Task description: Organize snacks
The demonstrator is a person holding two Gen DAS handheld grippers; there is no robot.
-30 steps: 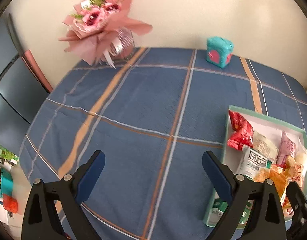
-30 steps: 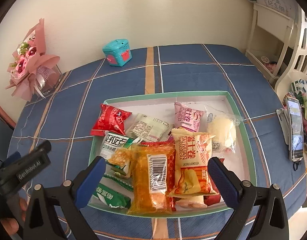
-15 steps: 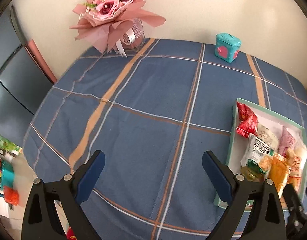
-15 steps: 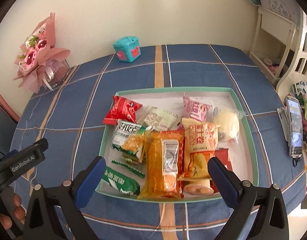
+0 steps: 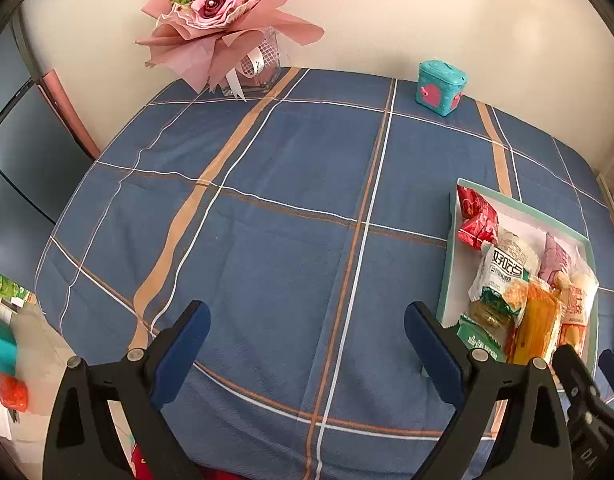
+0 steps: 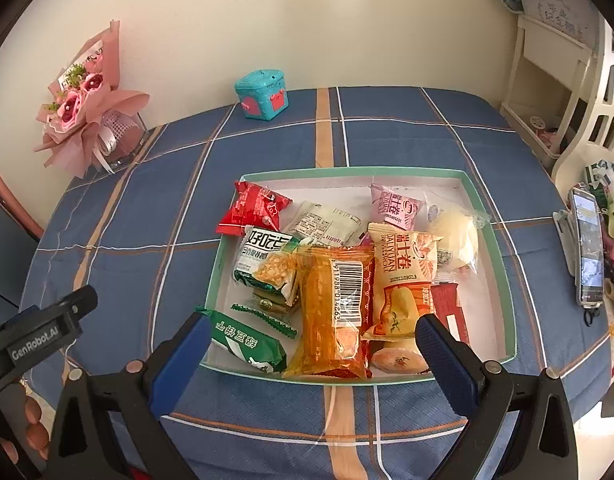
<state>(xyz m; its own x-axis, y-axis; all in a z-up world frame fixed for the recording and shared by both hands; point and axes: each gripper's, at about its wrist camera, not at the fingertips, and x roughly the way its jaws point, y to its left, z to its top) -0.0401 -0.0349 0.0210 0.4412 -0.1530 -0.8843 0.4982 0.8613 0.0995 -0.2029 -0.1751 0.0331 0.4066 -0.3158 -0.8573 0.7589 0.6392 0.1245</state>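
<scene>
Left wrist view: left gripper [image 5: 307, 336] spread wide, empty, over bare blue tablecloth [image 5: 291, 208]; snack tray [image 5: 451, 256] off to its right.

Right wrist view: right gripper [image 6: 313, 346] spread wide, empty, above tray's [image 6: 503, 272] near edge; orange snack pkt [image 6: 333, 312] lies btwn its fingers.

A home — the worktop wears a blue plaid cloth [image 5: 267, 240], a pink bouquet [image 5: 223, 20] stands by the wall, beside a teal toy box [image 6: 263, 94] and a white shelf [image 6: 547, 80].
</scene>
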